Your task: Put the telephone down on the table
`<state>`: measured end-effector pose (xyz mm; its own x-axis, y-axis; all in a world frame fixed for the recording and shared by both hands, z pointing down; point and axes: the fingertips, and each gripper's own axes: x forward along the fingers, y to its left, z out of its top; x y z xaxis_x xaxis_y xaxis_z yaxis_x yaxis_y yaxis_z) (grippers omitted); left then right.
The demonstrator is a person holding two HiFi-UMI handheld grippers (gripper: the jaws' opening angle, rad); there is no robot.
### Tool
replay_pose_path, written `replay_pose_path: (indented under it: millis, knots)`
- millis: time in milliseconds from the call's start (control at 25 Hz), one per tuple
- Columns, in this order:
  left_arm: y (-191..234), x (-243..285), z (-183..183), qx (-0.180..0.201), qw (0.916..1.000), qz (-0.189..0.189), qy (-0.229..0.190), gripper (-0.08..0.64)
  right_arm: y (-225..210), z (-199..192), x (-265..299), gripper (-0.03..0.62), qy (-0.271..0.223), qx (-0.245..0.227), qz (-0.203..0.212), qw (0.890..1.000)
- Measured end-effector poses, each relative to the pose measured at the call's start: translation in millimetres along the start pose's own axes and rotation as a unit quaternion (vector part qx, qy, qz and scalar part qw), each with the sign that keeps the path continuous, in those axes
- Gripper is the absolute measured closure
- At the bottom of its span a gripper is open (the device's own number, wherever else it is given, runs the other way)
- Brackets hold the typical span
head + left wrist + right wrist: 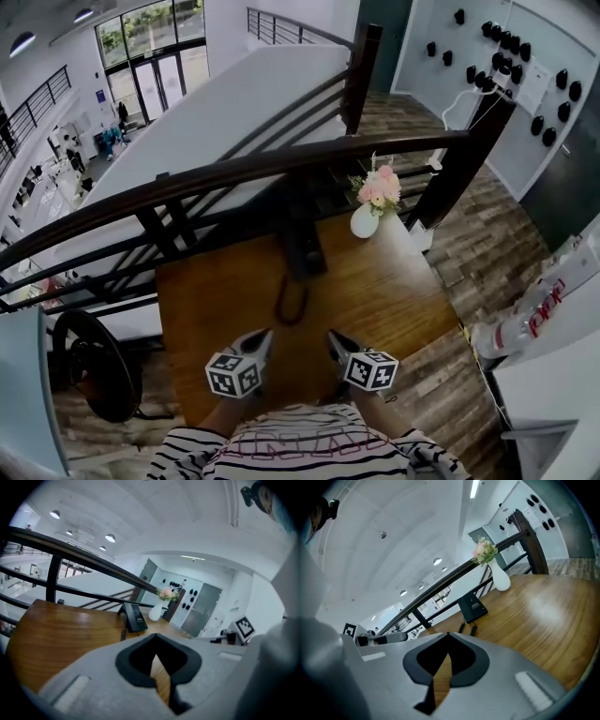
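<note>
A black telephone base (302, 246) stands at the far side of the wooden table (394, 291), under the dark railing. Its curved black handset (292, 303) lies on the table just in front of the base. My left gripper (266, 337) and right gripper (334, 339) hover side by side near the table's front edge, short of the handset, both shut and empty. In the left gripper view the base (134, 617) is ahead of the shut left gripper (156, 641). In the right gripper view the base (473, 608) and the handset's two ends (467, 629) lie beyond the shut right gripper (448, 637).
A white vase of pink flowers (367, 216) stands at the table's far right corner. A dark wooden railing (234, 173) runs behind the table. A white counter (553, 309) is to the right, and a round black object (89, 361) sits on the floor at the left.
</note>
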<state>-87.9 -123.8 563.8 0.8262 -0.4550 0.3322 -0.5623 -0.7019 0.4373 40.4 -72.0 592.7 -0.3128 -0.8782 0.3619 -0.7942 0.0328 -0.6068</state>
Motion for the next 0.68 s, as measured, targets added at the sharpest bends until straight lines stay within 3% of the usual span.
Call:
replay_pose_path:
  millis: [680]
  knots:
    - [-1,11,-15,-0.011,0.9999,0.004,0.009,0.558,-12,-7,0,0.592,0.012,-0.003,-0.006,1.000]
